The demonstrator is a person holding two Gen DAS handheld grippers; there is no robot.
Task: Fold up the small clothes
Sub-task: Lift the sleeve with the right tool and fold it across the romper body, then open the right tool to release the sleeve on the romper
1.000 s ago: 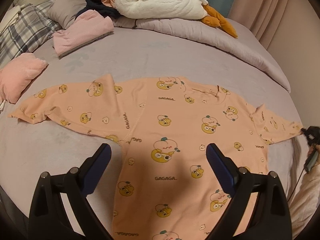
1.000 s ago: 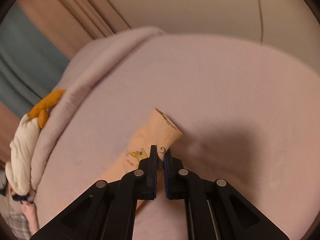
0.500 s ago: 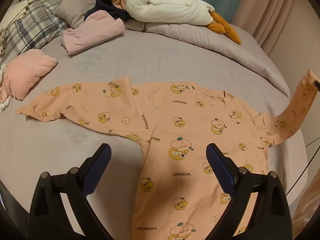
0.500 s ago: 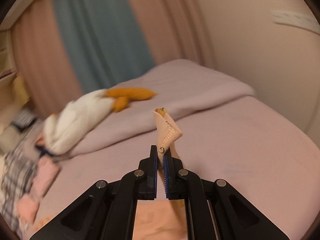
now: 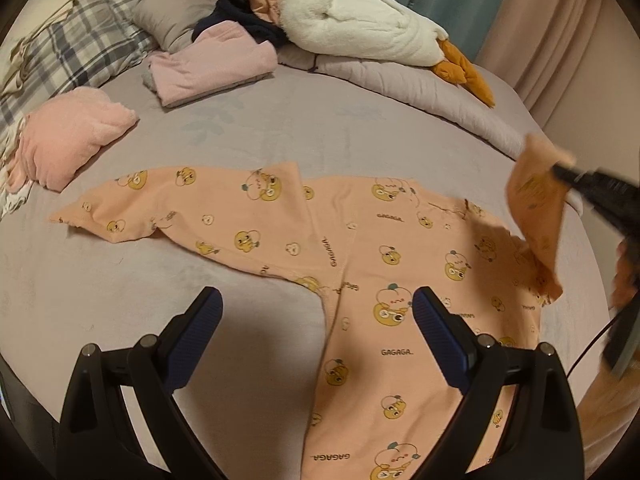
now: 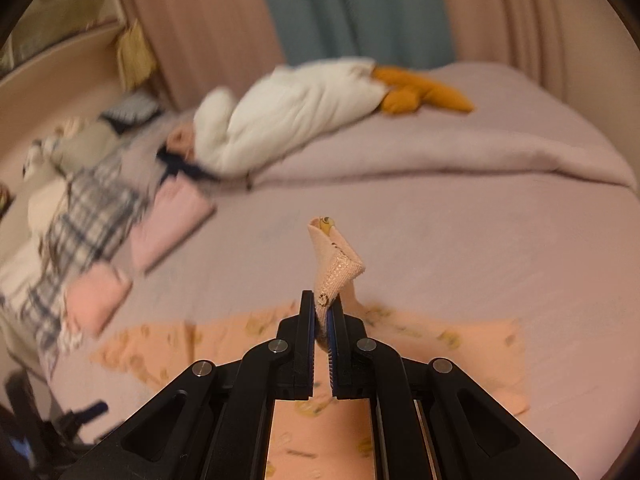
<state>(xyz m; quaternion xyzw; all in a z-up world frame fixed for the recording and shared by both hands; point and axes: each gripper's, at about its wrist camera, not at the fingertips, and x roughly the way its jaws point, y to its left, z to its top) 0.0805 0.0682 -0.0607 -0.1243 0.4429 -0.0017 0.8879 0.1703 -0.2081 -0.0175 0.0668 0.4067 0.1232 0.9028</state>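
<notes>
Peach printed top (image 5: 400, 280): we find its right sleeve cuff (image 6: 334, 268), a second ago on the bed (image 5: 280, 136), now lifted in the clamped right tool (image 6: 320, 312) for folding inward; left tool (image 5: 316, 316) wide, empty.

The left claw (image 5: 316, 312) is built of glossy black plastic arms with triangular cut-outs and round silver screws at the joints. Its fingers (image 5: 198, 328) carry dark blue ribbed pads on their inner faces. The right claw (image 6: 320, 320) has the same black frame, four silver screw heads across its linkage and thin blue pad edges lining the inner faces. Seen from the left wrist camera, a thin black cable (image 5: 592, 344) trails beside it.
</notes>
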